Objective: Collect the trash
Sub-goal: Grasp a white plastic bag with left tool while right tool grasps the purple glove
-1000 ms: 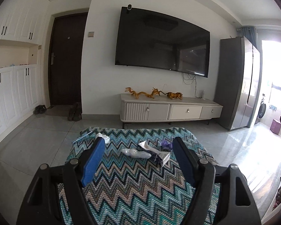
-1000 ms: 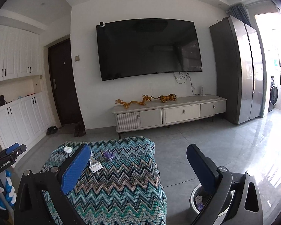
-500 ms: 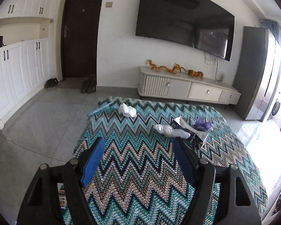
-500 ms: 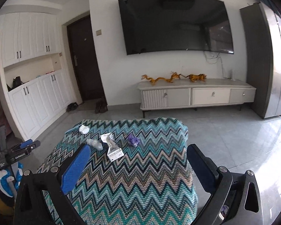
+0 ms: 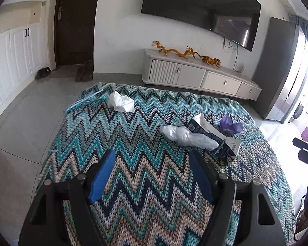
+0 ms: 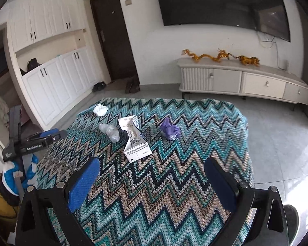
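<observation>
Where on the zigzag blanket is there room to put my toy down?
The near part of the blanket, between the grippers and the flattened carton, is bare. So is the right side past the purple wad. It is crowded around the carton, clear plastic and white tissue.

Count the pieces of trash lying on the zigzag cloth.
4. A crumpled white tissue at the far left corner, a clear crushed plastic wrapper mid-left, a flattened white cardboard carton beside it, and a crumpled purple glove to the right. None looks hidden.
</observation>
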Demonstrator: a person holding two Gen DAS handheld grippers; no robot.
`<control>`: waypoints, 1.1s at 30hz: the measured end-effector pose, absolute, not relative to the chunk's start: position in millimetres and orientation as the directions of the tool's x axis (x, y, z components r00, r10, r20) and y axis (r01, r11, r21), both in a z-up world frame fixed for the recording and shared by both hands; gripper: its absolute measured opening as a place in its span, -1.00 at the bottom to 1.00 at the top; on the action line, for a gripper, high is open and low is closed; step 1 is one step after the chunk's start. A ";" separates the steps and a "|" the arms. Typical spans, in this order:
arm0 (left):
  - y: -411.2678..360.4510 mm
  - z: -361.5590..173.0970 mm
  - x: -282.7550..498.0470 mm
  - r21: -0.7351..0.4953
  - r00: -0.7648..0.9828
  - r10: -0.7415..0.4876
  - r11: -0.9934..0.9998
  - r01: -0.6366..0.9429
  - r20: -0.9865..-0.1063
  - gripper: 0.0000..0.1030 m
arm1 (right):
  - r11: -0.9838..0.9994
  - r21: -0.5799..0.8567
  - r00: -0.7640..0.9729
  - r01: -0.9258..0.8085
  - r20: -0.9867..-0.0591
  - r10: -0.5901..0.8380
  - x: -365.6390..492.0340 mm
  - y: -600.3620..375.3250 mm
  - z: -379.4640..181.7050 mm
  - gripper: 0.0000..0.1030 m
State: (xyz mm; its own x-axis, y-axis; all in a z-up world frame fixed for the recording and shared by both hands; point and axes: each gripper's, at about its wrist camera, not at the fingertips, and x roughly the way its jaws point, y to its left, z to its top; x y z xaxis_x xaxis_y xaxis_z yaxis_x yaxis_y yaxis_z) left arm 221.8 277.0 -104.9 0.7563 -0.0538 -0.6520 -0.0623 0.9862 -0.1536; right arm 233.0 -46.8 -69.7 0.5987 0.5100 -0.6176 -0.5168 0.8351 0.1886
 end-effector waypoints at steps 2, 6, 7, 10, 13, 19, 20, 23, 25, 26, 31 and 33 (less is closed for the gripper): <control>278.0 -108.4 232.6 -0.150 0.749 -0.050 0.986 -0.067 -0.661 0.42 | 0.824 0.200 0.584 -0.530 -0.618 0.526 241.2 -42.3 -74.7 0.98; 280.8 -112.1 248.7 -0.129 0.741 -0.034 0.989 -0.071 -0.671 0.42 | 0.804 0.221 0.556 -0.552 -0.621 0.552 256.8 -33.7 -86.2 0.90; 282.0 -113.1 251.7 -0.137 0.737 -0.042 0.988 -0.069 -0.674 0.42 | 0.801 0.223 0.552 -0.555 -0.622 0.555 259.7 -32.3 -88.7 0.89; 281.5 -120.1 262.8 -0.180 0.717 -0.085 0.982 -0.058 -0.692 0.42 | 0.794 0.235 0.538 -0.561 -0.625 0.566 268.8 -29.6 -97.5 0.88; 275.3 -127.8 274.8 -0.224 0.699 -0.128 0.973 -0.048 -0.704 0.42 | 0.794 0.251 0.531 -0.554 -0.628 0.569 278.9 -30.5 -106.0 0.81; 263.5 -142.9 302.6 -0.282 0.673 -0.165 0.957 -0.068 -0.721 0.40 | 0.799 0.267 0.529 -0.539 -0.631 0.568 299.5 -34.6 -116.3 0.75; 262.3 -145.8 307.3 -0.288 0.668 -0.168 0.955 -0.072 -0.725 0.40 | 0.799 0.268 0.531 -0.538 -0.629 0.568 303.0 -35.0 -116.7 0.74; 260.3 -151.7 318.8 -0.310 0.658 -0.183 0.947 -0.081 -0.731 0.29 | 0.802 0.280 0.536 -0.527 -0.623 0.570 317.3 -34.5 -118.5 0.62; 259.1 -154.5 325.5 -0.321 0.654 -0.190 0.943 -0.085 -0.732 0.24 | 0.804 0.300 0.536 -0.513 -0.620 0.573 330.0 -33.3 -121.6 0.50; 258.7 -156.3 328.9 -0.324 0.653 -0.191 0.942 -0.089 -0.733 0.23 | 0.806 0.309 0.534 -0.506 -0.622 0.573 336.5 -32.1 -123.9 0.43; 260.9 -165.9 342.4 -0.375 0.640 -0.230 0.922 -0.098 -0.733 0.11 | 0.809 0.336 0.518 -0.482 -0.636 0.573 364.4 -21.9 -138.3 0.28; 260.7 -167.7 346.2 -0.397 0.639 -0.254 0.914 -0.087 -0.726 -0.06 | 0.809 0.347 0.506 -0.475 -0.645 0.573 373.9 -18.0 -145.3 0.23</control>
